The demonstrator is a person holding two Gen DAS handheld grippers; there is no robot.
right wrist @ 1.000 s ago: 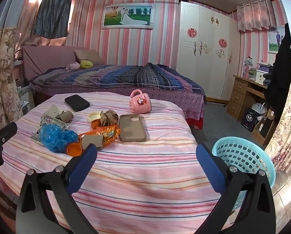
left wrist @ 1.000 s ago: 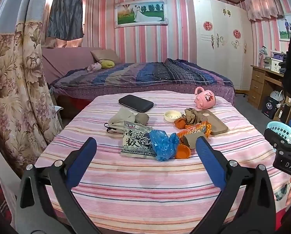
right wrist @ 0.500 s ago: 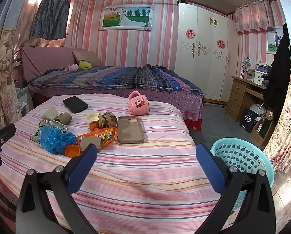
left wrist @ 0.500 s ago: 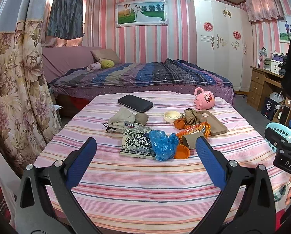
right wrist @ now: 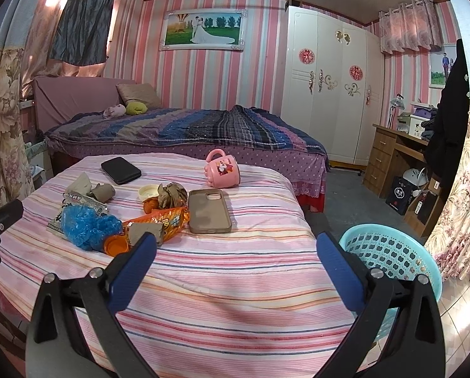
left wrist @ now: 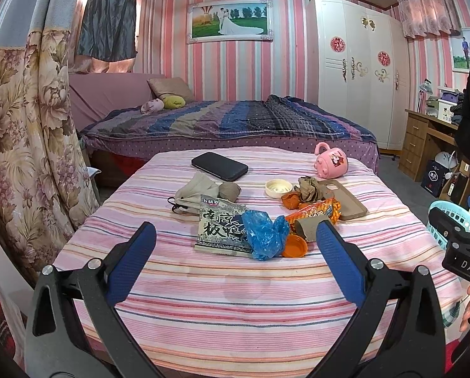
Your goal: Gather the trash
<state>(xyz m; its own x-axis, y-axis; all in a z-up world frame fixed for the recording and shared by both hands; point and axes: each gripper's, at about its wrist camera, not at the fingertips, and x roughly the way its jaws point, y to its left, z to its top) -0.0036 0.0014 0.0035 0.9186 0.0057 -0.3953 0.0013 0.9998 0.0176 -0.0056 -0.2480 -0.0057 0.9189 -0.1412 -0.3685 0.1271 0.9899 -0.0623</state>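
Partly hidden by the right gripper (right wrist: 235, 245), the basket (right wrist: 392, 252) looks empty; both jaws gape.

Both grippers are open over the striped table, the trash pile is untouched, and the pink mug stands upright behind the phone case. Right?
Not quite: the pink mug lies on its side, handle up, as the right wrist view shows. The rest holds.

Trash is lying clustered on my striped table: a dark printed wrapper (left wrist: 220, 230), crumpled blue plastic (left wrist: 265, 234), an orange lid (left wrist: 294, 247) and an orange snack packet (left wrist: 317, 209), touching.
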